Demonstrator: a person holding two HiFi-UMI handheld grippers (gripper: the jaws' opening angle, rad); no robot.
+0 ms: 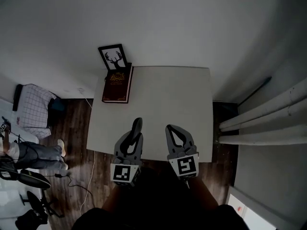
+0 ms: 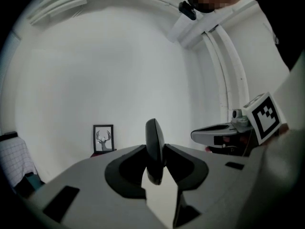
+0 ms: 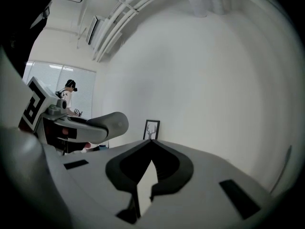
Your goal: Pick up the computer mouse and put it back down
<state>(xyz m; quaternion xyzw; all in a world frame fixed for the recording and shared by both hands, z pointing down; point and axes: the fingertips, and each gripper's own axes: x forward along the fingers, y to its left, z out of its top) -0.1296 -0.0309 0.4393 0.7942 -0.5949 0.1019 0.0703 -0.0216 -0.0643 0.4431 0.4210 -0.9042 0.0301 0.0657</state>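
Note:
A dark computer mouse (image 1: 137, 125) stands on its edge between the jaws of my left gripper (image 1: 136, 133), above the near part of the white table (image 1: 192, 104). In the left gripper view the mouse (image 2: 155, 147) is pinched upright between both pads, its top poking above them. My right gripper (image 1: 171, 128) hovers beside it to the right, shut with nothing in it; its tips (image 3: 151, 141) meet in the right gripper view. Each gripper shows in the other's view: the right one (image 2: 219, 133) and the left one (image 3: 93, 127).
A dark red book (image 1: 117, 84) lies at the table's far left corner, and a framed deer picture (image 1: 112, 57) leans on the wall behind it. White pipes (image 1: 268, 119) run at the right. At the left are a checked cloth (image 1: 33, 107) and a person (image 1: 33, 155).

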